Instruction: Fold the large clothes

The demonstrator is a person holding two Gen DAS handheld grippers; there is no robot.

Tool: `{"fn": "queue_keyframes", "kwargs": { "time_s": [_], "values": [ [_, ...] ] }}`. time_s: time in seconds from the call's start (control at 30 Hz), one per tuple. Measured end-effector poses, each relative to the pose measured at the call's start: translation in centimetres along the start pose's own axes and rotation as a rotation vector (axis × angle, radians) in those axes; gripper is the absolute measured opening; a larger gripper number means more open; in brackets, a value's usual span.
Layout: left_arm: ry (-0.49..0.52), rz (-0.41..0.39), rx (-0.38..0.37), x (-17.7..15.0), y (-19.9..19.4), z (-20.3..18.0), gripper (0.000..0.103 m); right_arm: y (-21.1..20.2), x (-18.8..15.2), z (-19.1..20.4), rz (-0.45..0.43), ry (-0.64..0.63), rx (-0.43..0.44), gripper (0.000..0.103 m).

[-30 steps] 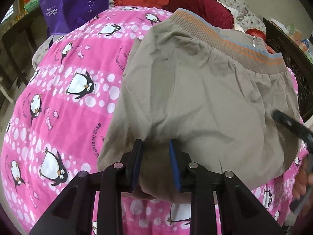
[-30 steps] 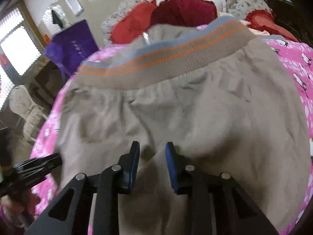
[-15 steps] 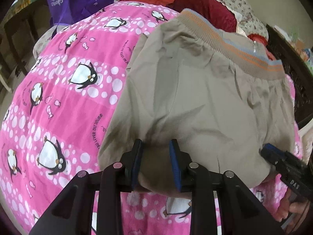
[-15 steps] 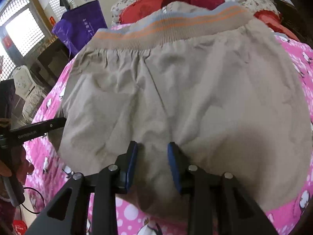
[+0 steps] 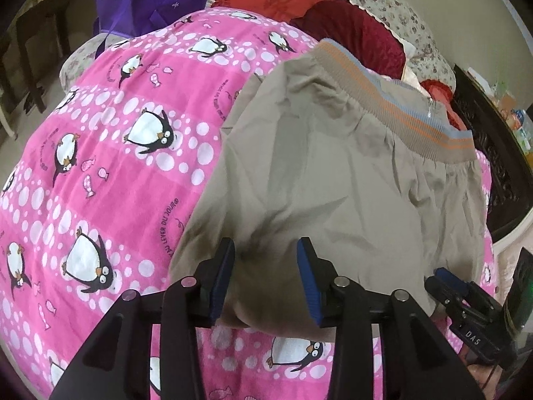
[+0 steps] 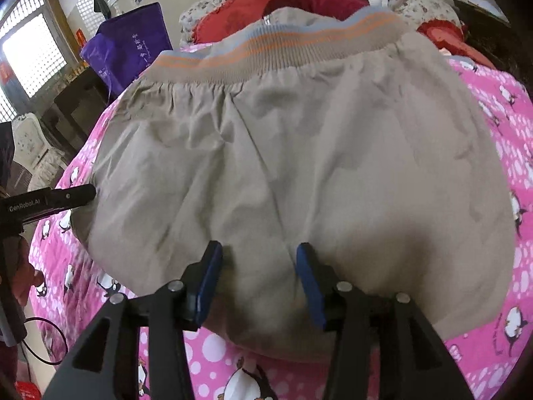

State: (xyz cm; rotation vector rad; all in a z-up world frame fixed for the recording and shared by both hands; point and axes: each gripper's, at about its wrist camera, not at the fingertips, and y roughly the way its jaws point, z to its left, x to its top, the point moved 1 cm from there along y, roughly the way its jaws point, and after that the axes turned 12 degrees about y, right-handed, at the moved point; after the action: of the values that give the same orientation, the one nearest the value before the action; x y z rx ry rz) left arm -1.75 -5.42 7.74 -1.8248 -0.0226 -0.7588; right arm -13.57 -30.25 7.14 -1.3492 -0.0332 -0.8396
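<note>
The khaki trousers (image 5: 333, 180) lie folded on the pink penguin blanket (image 5: 110, 173), waistband (image 5: 393, 100) at the far end near the red cushions (image 5: 333, 16). Both grippers sit at the near folded edge with fingers spread and nothing pinched: the left gripper (image 5: 265, 280) at the left corner, the right gripper (image 6: 258, 283) near the middle. The step looks like a release after laying a fold. Next, probably, each gripper must close on the near edge and carry it toward the waistband, keeping the layers aligned.
</note>
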Motion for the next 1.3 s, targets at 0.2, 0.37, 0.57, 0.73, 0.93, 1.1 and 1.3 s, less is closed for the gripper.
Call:
{"fn": "queue_keyframes", "kwargs": {
  "time_s": [0.2, 0.37, 0.57, 0.73, 0.93, 1.1, 1.3],
  "values": [
    [-0.032, -0.026, 0.005, 0.9, -0.8, 1.2, 0.032, -0.6, 0.4, 1.4, -0.016, -0.005, -0.027, 0.058],
    [-0.018, -0.023, 0.013, 1.2, -0.6, 1.5, 0.033, -1.1, 0.7, 1.8, -0.038, 0.005, -0.029, 0.062],
    [-0.065, -0.033, -0.118, 1.5, 0.3, 2.7, 0.035, -1.2, 1.4, 1.9, -0.047, 0.003, -0.025, 0.064],
    [-0.108, -0.036, -0.182, 1.9, 1.5, 4.0, 0.037, -0.8, 1.8, 1.8, -0.047, 0.008, -0.027, 0.065],
    [-0.169, -0.056, -0.272, 2.5, 2.7, 5.1, 0.047, 0.3, 2.3, 1.4, -0.031, 0.026, -0.028, 0.065],
    [-0.177, -0.044, -0.293, 3.3, 4.3, 4.7, 0.050, 1.1, 2.6, 1.3, -0.016, 0.038, -0.022, 0.065],
    [-0.161, -0.046, -0.257, 3.8, 4.1, 4.4, 0.050, 0.8, 3.0, 1.3, -0.026, 0.030, -0.012, 0.065]
  ]
}}
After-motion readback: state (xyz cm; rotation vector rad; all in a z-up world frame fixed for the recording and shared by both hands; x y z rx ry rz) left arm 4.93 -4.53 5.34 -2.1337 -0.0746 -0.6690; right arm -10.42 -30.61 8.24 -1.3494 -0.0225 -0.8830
